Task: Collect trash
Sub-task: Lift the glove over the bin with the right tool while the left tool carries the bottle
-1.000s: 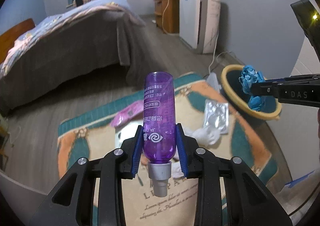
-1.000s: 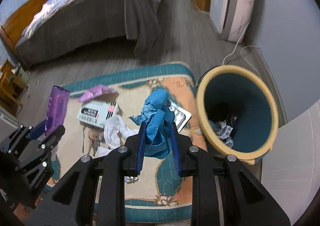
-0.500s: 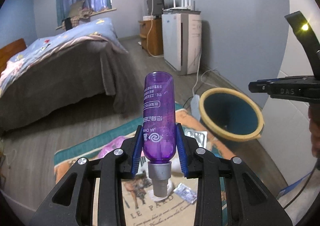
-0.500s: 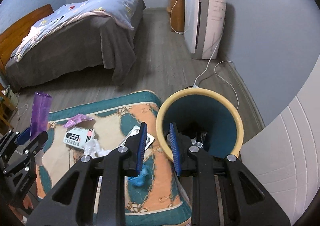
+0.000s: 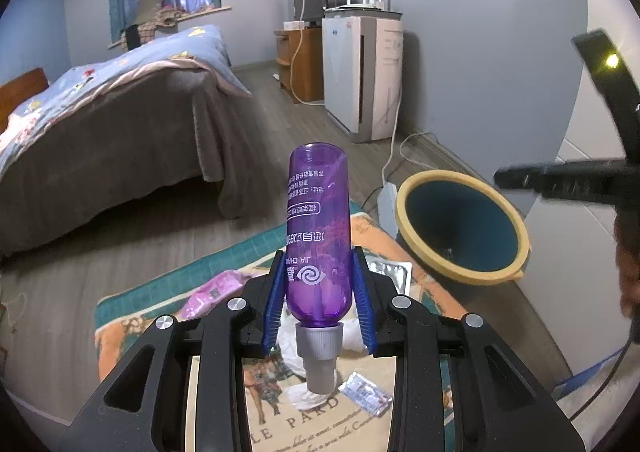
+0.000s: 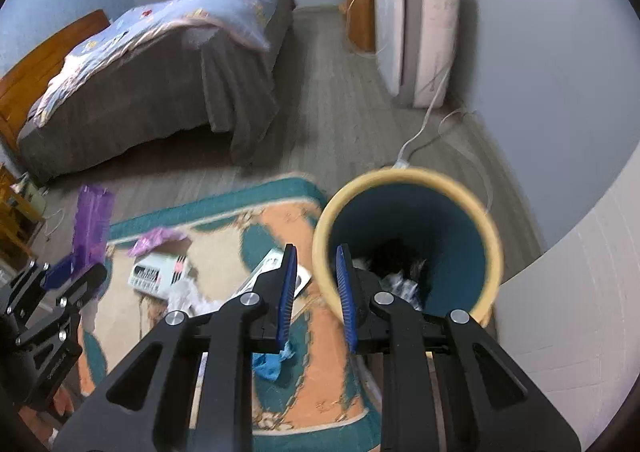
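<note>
Left claw [image 5: 319, 304] clamped on purple bottle [image 5: 318, 236], cap toward camera, long axis along the fingers, base pointing away. Waste bin [image 5: 460, 230] stood off rug's [image 5: 132, 316] far right corner, ahead and right of the bottle, mouth tilted toward the claws. Right claw [image 6: 316, 294] empty, jaws narrowly apart after just closing a little, nothing between, hanging over bin's near-left rim. Blue crumpled glove [image 6: 272, 362] lay on rug just short of the bin, below right claw, not inside. Likely next: swing left claw right, over the bin mouth. Right claw nearer to the bin.
</note>
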`<state>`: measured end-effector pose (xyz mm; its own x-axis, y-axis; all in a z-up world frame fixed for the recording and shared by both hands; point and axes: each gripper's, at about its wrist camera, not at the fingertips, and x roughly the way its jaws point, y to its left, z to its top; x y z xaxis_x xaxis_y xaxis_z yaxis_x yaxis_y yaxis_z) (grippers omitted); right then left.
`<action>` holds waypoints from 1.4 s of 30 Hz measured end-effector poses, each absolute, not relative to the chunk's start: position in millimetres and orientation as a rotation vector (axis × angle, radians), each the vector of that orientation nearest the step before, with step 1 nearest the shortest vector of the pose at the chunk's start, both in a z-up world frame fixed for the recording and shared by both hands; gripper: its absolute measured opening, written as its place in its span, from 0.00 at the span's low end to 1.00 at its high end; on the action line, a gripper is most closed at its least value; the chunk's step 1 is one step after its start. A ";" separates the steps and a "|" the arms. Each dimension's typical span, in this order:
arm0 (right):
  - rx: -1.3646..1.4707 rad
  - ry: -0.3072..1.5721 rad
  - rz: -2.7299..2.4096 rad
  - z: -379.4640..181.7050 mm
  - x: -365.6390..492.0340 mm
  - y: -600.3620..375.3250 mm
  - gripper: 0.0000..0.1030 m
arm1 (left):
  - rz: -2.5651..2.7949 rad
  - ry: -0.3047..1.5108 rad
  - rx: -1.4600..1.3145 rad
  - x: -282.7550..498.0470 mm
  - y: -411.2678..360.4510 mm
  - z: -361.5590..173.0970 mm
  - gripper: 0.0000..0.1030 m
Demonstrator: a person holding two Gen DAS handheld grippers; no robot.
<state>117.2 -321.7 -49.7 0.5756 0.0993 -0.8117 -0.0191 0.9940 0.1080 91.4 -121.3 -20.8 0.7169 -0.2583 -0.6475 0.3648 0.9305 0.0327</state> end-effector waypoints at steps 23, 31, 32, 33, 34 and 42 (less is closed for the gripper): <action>-0.031 1.353 0.158 -176.6 129.7 -245.6 0.28 | -0.320 0.730 0.118 106.5 -96.7 -25.3 0.33; -0.081 1.087 0.104 -91.7 122.8 -256.1 0.28 | -0.332 0.719 0.119 107.1 -99.9 -24.5 0.32; -0.128 1.037 0.071 -81.3 120.8 -257.0 0.28 | -0.333 0.719 0.121 107.0 -100.7 -24.8 0.33; -0.159 0.992 0.043 -72.6 119.5 -259.3 0.28 | -0.336 0.719 0.124 107.1 -102.0 -25.1 0.33; -0.170 0.957 0.023 -65.2 118.7 -261.4 0.28 | -0.338 0.720 0.126 107.2 -103.0 -25.4 0.32; -0.117 0.823 -0.038 -26.0 128.0 -300.2 0.28 | -0.359 0.729 0.152 109.2 -112.4 -30.5 0.32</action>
